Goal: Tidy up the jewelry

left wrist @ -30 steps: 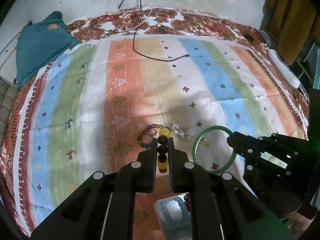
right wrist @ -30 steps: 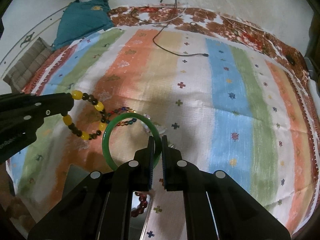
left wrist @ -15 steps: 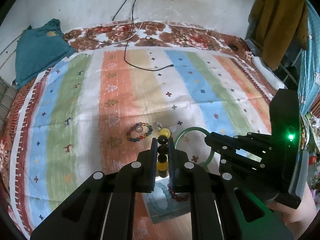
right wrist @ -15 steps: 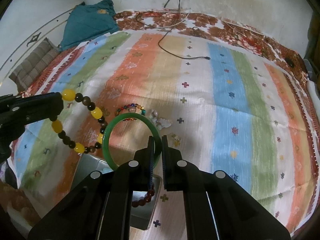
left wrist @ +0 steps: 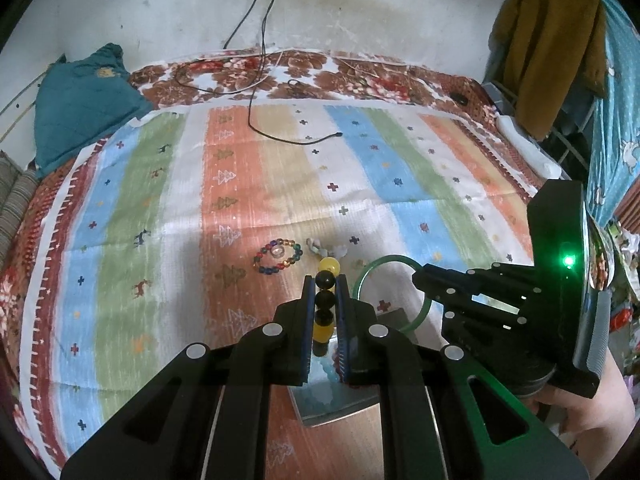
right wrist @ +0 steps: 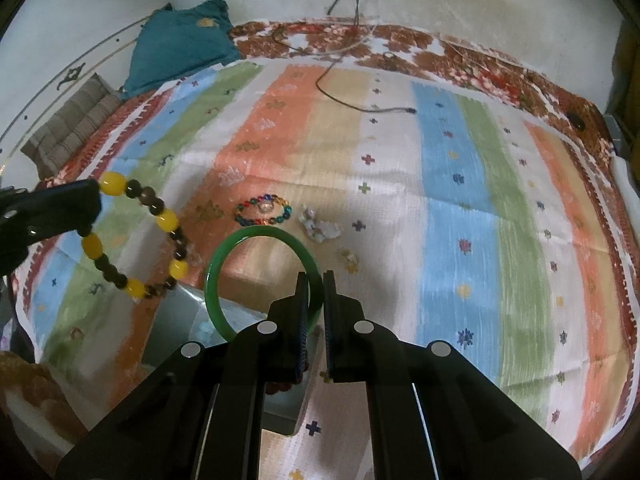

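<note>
Bed: a striped blanket is covering pretty much the whole thing, with a teal pillow sitting at the far left corner and a black cable trailing down from the wall.
Tray: a shallow grey tray is lying at the near edge of the blanket, mostly hidden under both tools; something dark red and beaded is sitting in it, can't make out more.
Left tool: it's pinching narrow on the yellow and dark bead bracelet, which is hanging in the air over the near left part of the blanket.
Right tool: it's clamping the green bangle by its rim, holding the ring upright just above the tray.
Loose bits: a multicolour bead bracelet is lying flat on the orange stripe with a small ring inside it, and a pale little clump is resting just beside it on the right.
</note>
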The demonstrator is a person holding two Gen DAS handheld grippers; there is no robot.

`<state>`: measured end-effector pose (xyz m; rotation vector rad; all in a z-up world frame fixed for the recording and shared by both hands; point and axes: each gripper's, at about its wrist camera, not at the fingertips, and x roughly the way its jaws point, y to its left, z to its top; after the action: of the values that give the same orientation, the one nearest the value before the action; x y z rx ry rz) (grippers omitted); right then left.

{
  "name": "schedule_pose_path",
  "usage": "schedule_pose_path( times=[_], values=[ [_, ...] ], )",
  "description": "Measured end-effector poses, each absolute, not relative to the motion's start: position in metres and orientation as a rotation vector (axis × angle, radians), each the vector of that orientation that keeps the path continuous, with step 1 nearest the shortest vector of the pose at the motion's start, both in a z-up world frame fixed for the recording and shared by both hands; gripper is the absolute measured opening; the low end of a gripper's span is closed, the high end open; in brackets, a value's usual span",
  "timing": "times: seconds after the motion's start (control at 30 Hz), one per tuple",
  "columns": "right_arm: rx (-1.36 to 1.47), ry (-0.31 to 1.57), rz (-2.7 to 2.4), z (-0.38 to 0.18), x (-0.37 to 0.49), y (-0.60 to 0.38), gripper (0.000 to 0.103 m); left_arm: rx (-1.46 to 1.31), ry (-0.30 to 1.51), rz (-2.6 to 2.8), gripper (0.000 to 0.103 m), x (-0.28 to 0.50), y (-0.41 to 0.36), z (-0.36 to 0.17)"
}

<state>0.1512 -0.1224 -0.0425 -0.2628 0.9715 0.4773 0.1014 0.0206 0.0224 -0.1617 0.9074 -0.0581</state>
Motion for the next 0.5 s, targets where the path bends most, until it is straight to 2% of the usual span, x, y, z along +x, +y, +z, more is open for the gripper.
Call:
schedule_pose_path(
  times=[0.5],
  values=[
    [-0.256,0.983,0.512,-0.043,0.124,-0.128,0.008,-0.136,0.907,-0.063,0.009,0.075,0.011,0.016]
  ],
)
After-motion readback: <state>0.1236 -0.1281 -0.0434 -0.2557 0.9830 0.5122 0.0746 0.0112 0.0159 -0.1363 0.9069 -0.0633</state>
